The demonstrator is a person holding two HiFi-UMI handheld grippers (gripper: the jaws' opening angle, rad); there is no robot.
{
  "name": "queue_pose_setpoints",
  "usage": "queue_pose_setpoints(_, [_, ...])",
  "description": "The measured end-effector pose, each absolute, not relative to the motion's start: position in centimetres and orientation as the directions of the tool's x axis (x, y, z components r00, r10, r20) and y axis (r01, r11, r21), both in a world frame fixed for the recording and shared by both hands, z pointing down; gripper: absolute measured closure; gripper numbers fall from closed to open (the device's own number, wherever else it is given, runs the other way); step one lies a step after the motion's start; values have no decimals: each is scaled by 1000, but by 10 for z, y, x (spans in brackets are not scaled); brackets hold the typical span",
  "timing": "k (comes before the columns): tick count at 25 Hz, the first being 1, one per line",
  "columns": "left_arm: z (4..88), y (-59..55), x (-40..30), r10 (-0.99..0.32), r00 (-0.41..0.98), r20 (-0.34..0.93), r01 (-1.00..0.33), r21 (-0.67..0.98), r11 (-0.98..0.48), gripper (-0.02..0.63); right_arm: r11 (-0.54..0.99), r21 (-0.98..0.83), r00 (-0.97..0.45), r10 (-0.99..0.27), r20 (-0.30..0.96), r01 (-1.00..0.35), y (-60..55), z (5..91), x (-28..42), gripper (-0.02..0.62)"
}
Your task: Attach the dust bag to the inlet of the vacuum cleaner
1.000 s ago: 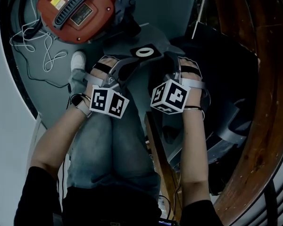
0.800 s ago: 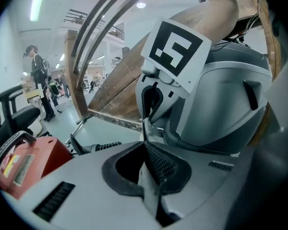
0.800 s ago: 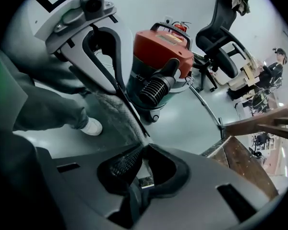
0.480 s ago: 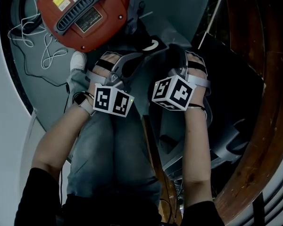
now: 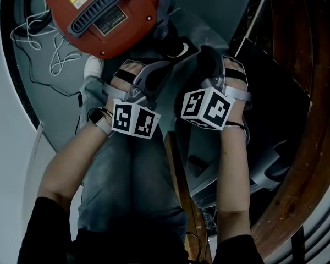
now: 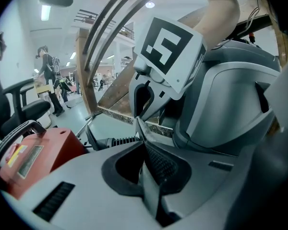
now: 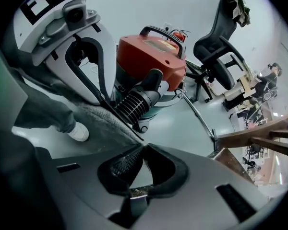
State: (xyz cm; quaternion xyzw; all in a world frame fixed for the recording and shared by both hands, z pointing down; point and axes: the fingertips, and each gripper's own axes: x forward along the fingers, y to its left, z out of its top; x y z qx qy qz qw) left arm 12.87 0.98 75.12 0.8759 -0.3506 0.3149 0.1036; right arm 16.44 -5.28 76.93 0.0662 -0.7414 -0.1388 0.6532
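- Over pale grey floor [image 5: 209, 10], our left gripper [image 6: 145, 143] and right gripper [image 7: 141, 150] jaws each pinch the grey felt dust bag [image 7: 86, 110] by its edge; uneven pulling could slip it.
- Farther off, the round red vacuum cleaner [image 5: 102, 15] stands apart; we might misalign the bag.

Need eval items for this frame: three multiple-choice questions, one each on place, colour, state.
1. Head view: where is the red vacuum cleaner? A top left; B bottom right; C bottom centre.
2. Colour of the loose cord beside it? A yellow; B white; C blue.
3. Jaws of the left gripper? A wide apart, empty; B shut on the cord; C shut on the edge of the dust bag.
Key: 1 A, it fills that corner; 2 B, it loops white next to the vacuum cleaner; 3 C, a thin edge sits pinched between the jaws.
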Motion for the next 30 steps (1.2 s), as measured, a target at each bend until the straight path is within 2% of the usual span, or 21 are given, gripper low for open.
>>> queue_pose_setpoints(11, [748,5,105,-592,462,660,-778,-19,-628,586,943,316,-177,-296,939,103,-56,756,142,545])
queue_pose_setpoints(19, [760,-3,104,-608,414,678,-775,-89,-626,586,952,279,-142,-261,955,125,-50,782,150,548])
queue_pose_setpoints(30, [747,3,96,-652,354,670,-812,-125,-569,586,935,345,-209,-324,923,78,-58,761,134,548])
